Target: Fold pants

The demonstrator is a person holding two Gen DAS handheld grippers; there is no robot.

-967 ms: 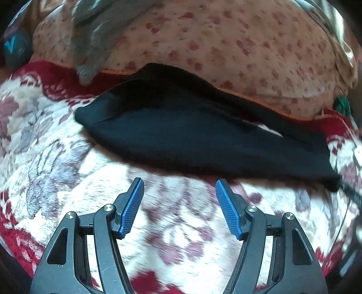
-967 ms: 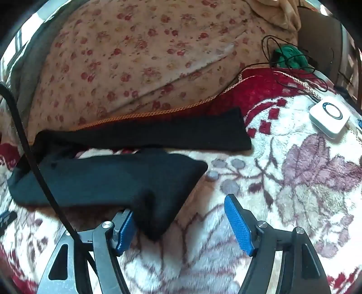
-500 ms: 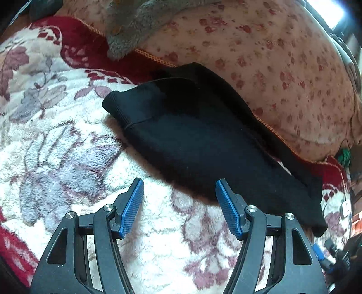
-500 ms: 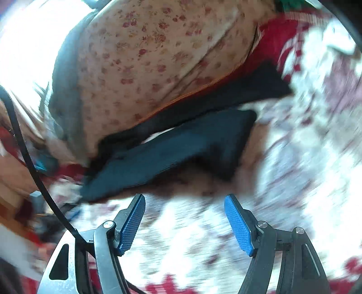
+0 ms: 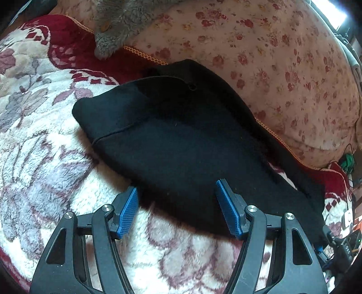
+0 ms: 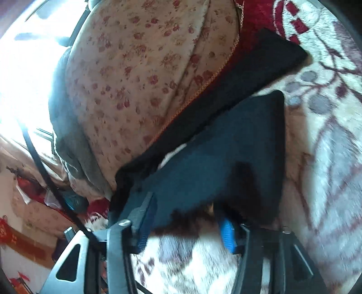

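Black pants (image 5: pixel 181 140) lie spread on a fluffy floral blanket (image 5: pixel 45 158), waistband to the left and legs running right. My left gripper (image 5: pixel 176 210) is open, its blue pads straddling the near edge of the pants just below the waist. In the right wrist view the pants (image 6: pixel 217 162) show two leg ends, the nearer one squared off. My right gripper (image 6: pixel 185 226) is open at the near edge of that leg end; the cloth overlaps the right pad (image 6: pixel 226 233). The view is blurred.
A rose-patterned quilt (image 5: pixel 271 67) is heaped behind the pants, with a grey fleece garment (image 5: pixel 122 20) on top at the left. Cables and a green object (image 5: pixel 347 160) lie at the far right. A black cable (image 6: pixel 45 171) runs past my right gripper.
Both grippers have moved in close to the near edge of the pants. The right gripper has tilted strongly and reached the leg end. Both stay open.
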